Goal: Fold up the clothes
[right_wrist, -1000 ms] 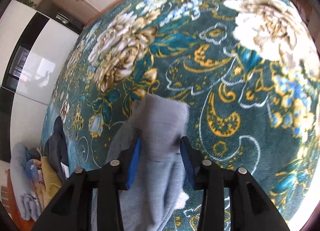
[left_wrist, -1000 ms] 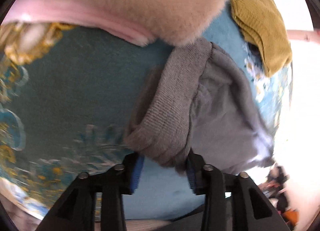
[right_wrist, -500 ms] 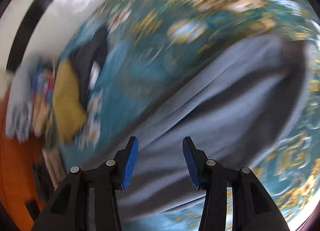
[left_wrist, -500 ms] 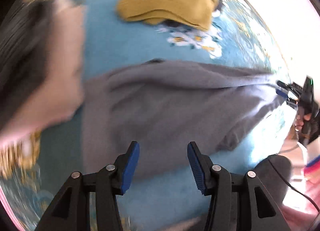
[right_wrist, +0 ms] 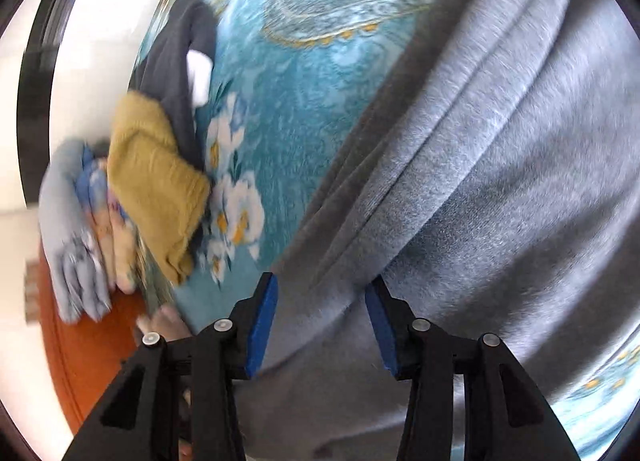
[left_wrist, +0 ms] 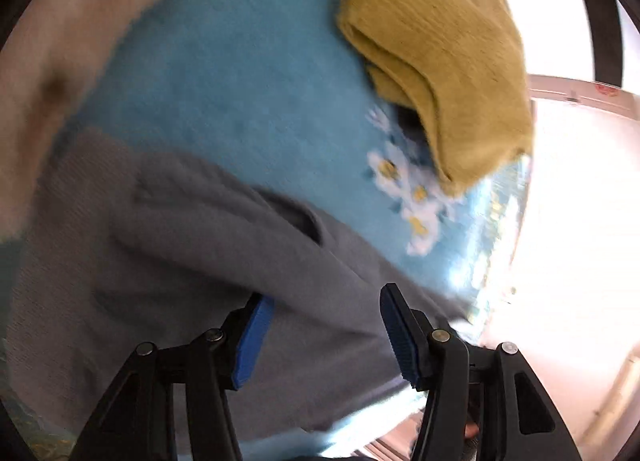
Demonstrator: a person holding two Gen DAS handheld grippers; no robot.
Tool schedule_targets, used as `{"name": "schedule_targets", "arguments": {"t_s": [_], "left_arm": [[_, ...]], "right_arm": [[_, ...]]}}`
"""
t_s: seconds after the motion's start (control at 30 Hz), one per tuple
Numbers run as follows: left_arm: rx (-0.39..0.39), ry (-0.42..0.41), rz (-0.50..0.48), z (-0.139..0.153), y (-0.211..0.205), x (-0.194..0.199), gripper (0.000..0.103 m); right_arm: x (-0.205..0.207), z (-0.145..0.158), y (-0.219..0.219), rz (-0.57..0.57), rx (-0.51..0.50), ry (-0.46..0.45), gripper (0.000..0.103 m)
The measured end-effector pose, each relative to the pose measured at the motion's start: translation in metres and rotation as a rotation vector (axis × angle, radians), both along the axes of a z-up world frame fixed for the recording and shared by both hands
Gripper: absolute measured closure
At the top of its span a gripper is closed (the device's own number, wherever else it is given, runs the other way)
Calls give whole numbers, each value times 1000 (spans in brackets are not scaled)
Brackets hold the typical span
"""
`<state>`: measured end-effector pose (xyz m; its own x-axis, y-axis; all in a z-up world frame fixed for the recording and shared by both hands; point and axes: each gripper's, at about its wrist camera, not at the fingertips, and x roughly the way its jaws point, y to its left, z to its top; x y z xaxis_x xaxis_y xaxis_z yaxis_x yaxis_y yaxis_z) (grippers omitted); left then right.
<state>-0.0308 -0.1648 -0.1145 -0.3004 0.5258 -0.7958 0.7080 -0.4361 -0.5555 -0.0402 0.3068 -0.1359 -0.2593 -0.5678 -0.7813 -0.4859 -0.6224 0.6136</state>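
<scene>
A grey knit garment (left_wrist: 180,261) lies spread on the teal floral blanket (left_wrist: 240,81). In the right wrist view the same grey garment (right_wrist: 480,161) fills the right half, with long creases. My left gripper (left_wrist: 326,337) is open just above the grey cloth, holding nothing. My right gripper (right_wrist: 322,325) is open above the garment's edge, also empty. A folded mustard-yellow sweater (left_wrist: 440,53) lies beyond the garment; it also shows in the right wrist view (right_wrist: 156,185).
A dark navy garment (right_wrist: 180,61) lies past the yellow sweater. A pile of light blue and patterned clothes (right_wrist: 76,229) sits at the blanket's edge by an orange floor (right_wrist: 96,341). A pink fluffy sleeve (left_wrist: 52,61) is at the left.
Both grippers were shut on the grey garment a second ago and have let go. They now hover open over it. The garment lies spread out on the blanket.
</scene>
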Motion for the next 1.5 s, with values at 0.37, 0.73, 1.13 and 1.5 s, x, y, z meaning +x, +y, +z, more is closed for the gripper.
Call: {"name": "schedule_targets", "arguments": {"t_s": [0.37,0.73,1.13,1.5], "left_arm": [[46,-14,-96,31,33,43,100],[92,-51,105,35,19,40,98],[-204,91,-307,69,38,85,40],[-303,143,-324,14,17,108,40]], "right_arm": [[27,32,15,-52,-13,76,99],[-1,62,9,4,91,26,100],[-4,54,0,-75,43,215,58],[65,40,-22,-163,-92,217,52]]}}
